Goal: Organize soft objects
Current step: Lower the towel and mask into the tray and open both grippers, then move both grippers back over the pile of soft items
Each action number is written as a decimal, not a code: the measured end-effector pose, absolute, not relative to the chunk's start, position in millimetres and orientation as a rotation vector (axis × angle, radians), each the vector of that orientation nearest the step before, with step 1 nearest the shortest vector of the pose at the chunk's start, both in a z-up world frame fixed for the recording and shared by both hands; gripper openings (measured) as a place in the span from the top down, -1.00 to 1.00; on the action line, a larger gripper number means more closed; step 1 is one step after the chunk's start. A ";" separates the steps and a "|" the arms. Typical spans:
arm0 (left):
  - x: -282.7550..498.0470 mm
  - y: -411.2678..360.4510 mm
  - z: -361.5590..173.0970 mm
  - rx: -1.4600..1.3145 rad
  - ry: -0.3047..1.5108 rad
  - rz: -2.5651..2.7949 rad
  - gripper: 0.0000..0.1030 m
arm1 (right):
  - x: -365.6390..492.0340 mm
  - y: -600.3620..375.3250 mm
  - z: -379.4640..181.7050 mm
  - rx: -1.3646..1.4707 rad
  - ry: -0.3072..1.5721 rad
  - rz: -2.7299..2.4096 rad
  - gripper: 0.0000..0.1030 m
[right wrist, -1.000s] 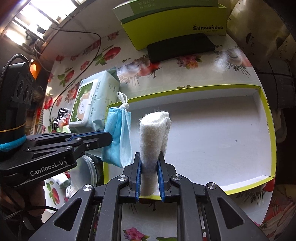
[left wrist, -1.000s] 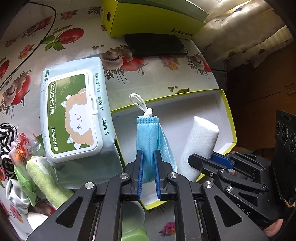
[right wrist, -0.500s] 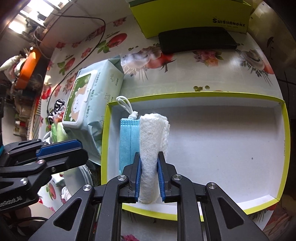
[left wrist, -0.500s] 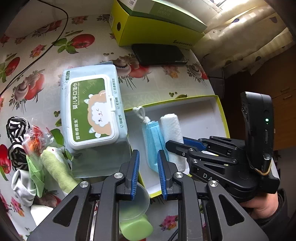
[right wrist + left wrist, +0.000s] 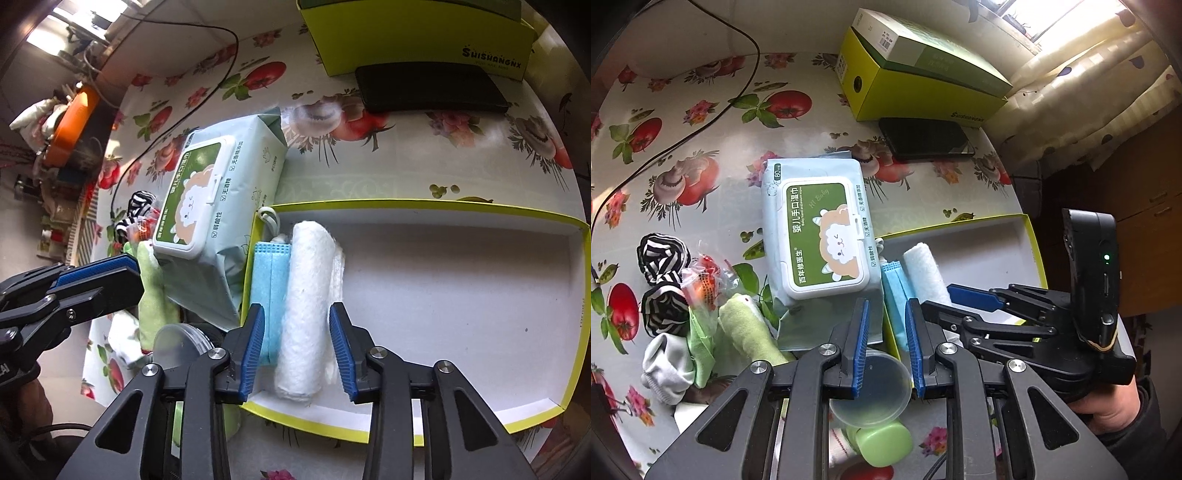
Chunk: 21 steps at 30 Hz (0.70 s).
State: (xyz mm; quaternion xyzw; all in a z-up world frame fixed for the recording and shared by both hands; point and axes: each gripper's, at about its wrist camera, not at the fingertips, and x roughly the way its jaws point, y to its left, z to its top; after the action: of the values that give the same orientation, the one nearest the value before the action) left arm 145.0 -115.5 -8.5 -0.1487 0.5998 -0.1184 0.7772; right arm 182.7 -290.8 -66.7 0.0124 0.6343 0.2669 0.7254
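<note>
Tongs first: your right gripper [image 5: 297, 343] is opening, its blue pads standing clear on either side of the white rolled cloth [image 5: 306, 306], which now lies in the tray [image 5: 535, 417] pressed against the folded blue mask [image 5: 270, 291]. Your left gripper [image 5: 884, 349] has its jaws parted with nothing between them — it hangs over the near tray corner and the edge of the wipes pack [image 5: 822, 236].

Snagging is the main risk here. The roll's fuzzy nap may cling to a pad as you lift away, dragging it up or letting it unroll toward the bare side of the tray. The left pad of the right gripper sits over the mask, so a slanted exit could nudge it or catch its ear loop [image 5: 269, 218] at the tray's far corner.

The two grippers are close together, so leaving at once risks a knock. The clear plastic cup [image 5: 873, 387] under the left gripper could tip if you dip.

Open room lies to the right in the tray — wide and bare. Leftward is crowded: wipes pack hard against the tray wall, then the green cloth [image 5: 746, 328] and striped socks [image 5: 661, 280].
</note>
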 end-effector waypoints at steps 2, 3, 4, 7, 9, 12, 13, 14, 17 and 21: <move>142.0 -113.1 -7.9 -0.316 1.296 -0.253 0.60 | 177.3 -293.8 -60.6 0.031 1.386 0.577 0.17; 140.3 -112.5 -7.7 -0.324 1.289 -0.253 0.60 | 174.3 -295.6 -57.6 0.035 1.380 0.572 0.16; 138.9 -110.9 -7.8 -0.323 1.288 -0.252 0.60 | 171.5 -297.1 -54.5 0.041 1.375 0.568 0.16; 132.4 -106.0 -7.4 -0.321 1.286 -0.246 0.60 | 160.8 -300.2 -43.0 0.044 1.350 0.558 0.13; 127.2 -102.0 -6.8 -0.322 1.284 -0.242 0.60 | 154.2 -301.2 -34.5 0.052 1.334 0.564 0.13; 118.8 -95.4 -5.8 -0.321 1.281 -0.229 0.60 | 143.4 -297.9 -20.1 0.022 1.294 0.561 0.13; 116.1 -93.4 -5.2 -0.322 1.279 -0.226 0.60 | 140.3 -295.7 -16.2 0.012 1.283 0.562 0.13; 113.1 -90.4 -4.5 -0.322 1.277 -0.220 0.60 | 137.6 -293.8 -13.0 0.007 1.278 0.565 0.13; 104.1 -82.7 -3.1 -0.320 1.273 -0.207 0.60 | 129.4 -287.3 -5.5 -0.018 1.262 0.559 0.12; 92.2 -72.8 -1.0 -0.318 1.266 -0.190 0.60 | 119.1 -275.2 2.1 -0.042 1.248 0.576 0.11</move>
State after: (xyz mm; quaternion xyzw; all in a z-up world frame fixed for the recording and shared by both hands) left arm 92.2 -72.8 -1.0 -0.1478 0.5883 -0.0882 0.7901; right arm 119.1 -275.2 2.1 -0.0192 0.5762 0.2657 0.7727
